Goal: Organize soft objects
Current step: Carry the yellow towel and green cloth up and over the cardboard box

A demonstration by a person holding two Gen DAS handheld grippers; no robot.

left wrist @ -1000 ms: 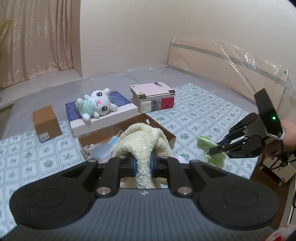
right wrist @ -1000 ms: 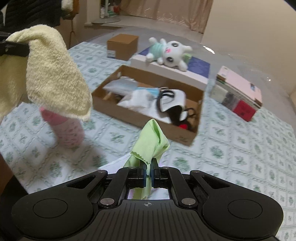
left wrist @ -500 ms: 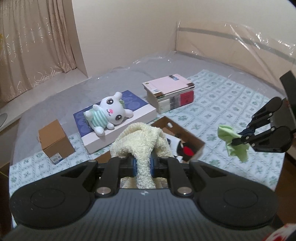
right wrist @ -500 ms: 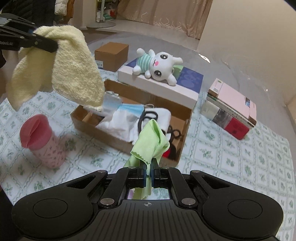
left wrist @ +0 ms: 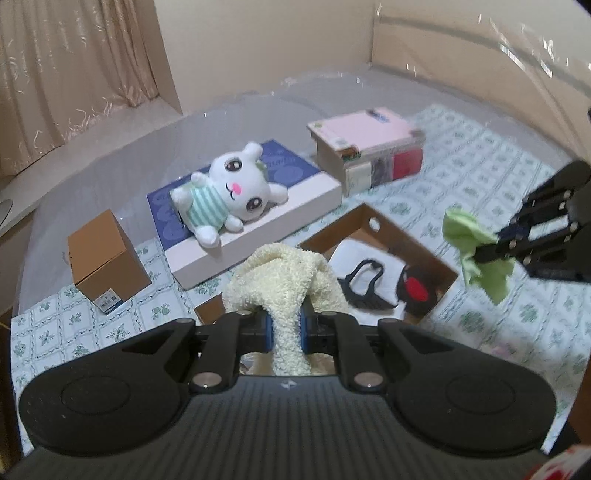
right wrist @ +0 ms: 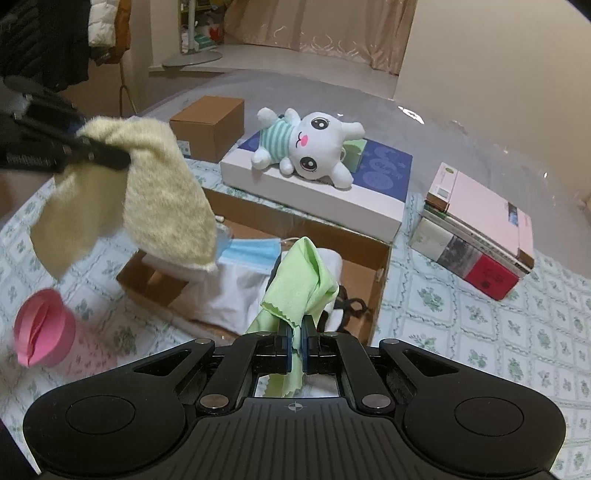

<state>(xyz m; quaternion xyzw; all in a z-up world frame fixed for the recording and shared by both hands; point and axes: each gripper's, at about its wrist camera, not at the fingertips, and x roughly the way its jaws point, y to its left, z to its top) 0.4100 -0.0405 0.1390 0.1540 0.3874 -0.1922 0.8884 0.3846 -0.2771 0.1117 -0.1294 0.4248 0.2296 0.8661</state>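
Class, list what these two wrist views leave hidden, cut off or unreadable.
- Left wrist view: the open cardboard box has its near-left part hidden behind the cream towel.
- Left wrist view: the small brown box label is too small to read.
- Right wrist view: the pink cup is blurred.

A home bedroom: beige curtains (left wrist: 74, 62), a plush bunny (left wrist: 229, 192), hanging coats (right wrist: 55, 33).

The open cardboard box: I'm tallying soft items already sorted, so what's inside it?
Inside the cardboard box: a blue face mask, white cloth, a black strap and something red. The held towel and green cloth hide the rest.
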